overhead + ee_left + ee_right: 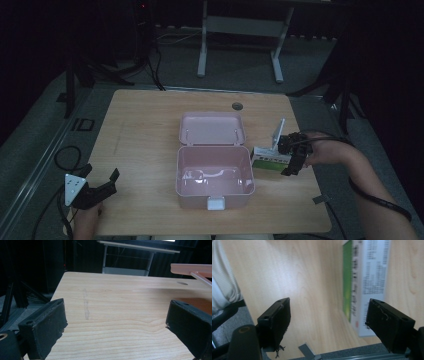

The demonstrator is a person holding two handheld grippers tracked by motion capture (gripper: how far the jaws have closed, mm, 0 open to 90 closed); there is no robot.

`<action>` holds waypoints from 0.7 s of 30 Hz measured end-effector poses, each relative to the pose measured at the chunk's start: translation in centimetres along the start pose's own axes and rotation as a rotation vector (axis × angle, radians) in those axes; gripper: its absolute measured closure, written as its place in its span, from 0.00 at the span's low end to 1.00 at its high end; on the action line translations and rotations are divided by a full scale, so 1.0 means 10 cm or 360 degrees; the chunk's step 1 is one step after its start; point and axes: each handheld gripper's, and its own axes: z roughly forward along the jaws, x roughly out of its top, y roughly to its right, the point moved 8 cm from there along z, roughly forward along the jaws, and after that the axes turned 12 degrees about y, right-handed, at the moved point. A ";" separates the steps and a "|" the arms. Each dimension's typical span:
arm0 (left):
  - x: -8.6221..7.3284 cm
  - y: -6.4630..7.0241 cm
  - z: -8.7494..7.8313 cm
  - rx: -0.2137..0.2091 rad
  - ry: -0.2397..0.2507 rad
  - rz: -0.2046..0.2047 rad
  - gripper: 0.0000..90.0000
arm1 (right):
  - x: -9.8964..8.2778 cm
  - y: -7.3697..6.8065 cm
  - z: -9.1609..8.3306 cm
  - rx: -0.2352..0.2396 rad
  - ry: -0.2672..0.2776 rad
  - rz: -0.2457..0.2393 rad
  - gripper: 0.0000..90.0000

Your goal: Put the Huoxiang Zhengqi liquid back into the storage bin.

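Note:
A pink plastic box (215, 182) stands open mid-table, its lid (212, 129) laid back flat behind it. The box looks empty. Just right of it lies a green and white carton (267, 160). My right gripper (288, 158) hovers open over the carton's right end. In the right gripper view the carton (367, 277) lies ahead of the open right gripper (327, 322), nearer its right-hand jaw, and nothing is held. My left gripper (102, 186) rests open near the table's front left corner. The left gripper view has that gripper (115, 325) over bare wood, with the pink lid (192, 268) at the upper right.
The wooden table (145, 125) has a round cable hole (237, 106) at its far side and a grey tab (320, 200) at its near right edge. A desk frame (240, 25) stands beyond. Cables (67, 157) lie on the floor at the left.

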 end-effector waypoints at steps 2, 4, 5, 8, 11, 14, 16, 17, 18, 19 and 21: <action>0.00 0.00 0.00 -0.0001 0.0000 0.0001 0.03 | 0.00 0.07 -0.01 -0.0014 -0.0004 0.0015 0.23; 0.00 0.00 0.00 -0.0001 -0.0001 0.0001 0.03 | -0.01 0.14 0.00 -0.0025 -0.0014 0.0020 0.26; 0.00 0.00 0.00 -0.0002 -0.0002 0.0001 0.03 | -0.01 0.17 0.00 -0.0020 -0.0018 0.0028 0.26; 0.00 0.00 0.00 -0.0004 -0.0002 -0.0001 0.03 | -0.01 0.25 0.03 -0.0028 -0.0018 0.0027 0.29; 0.00 0.00 0.00 -0.0006 -0.0002 -0.0001 0.03 | 0.00 0.32 0.06 -0.0028 -0.0015 0.0012 0.34; 0.00 0.00 0.00 -0.0007 -0.0003 0.0001 0.03 | 0.00 0.37 0.11 -0.0032 -0.0043 -0.0013 0.39; 0.00 0.00 0.00 -0.0007 -0.0003 0.0002 0.03 | 0.00 0.41 0.14 -0.0040 -0.0054 -0.0028 0.42; 0.00 0.00 0.00 -0.0008 -0.0004 0.0002 0.03 | 0.00 0.42 0.16 -0.0026 -0.0056 -0.0022 0.43; 0.00 0.00 0.00 -0.0009 -0.0004 0.0002 0.03 | -0.01 0.43 0.18 -0.0032 -0.0062 -0.0031 0.43; 0.00 0.00 0.00 -0.0009 -0.0004 0.0002 0.03 | 0.00 0.45 0.21 -0.0032 -0.0059 -0.0037 0.45; 0.00 0.01 0.00 -0.0009 -0.0004 0.0002 0.03 | -0.01 0.47 0.25 -0.0026 -0.0065 -0.0059 0.47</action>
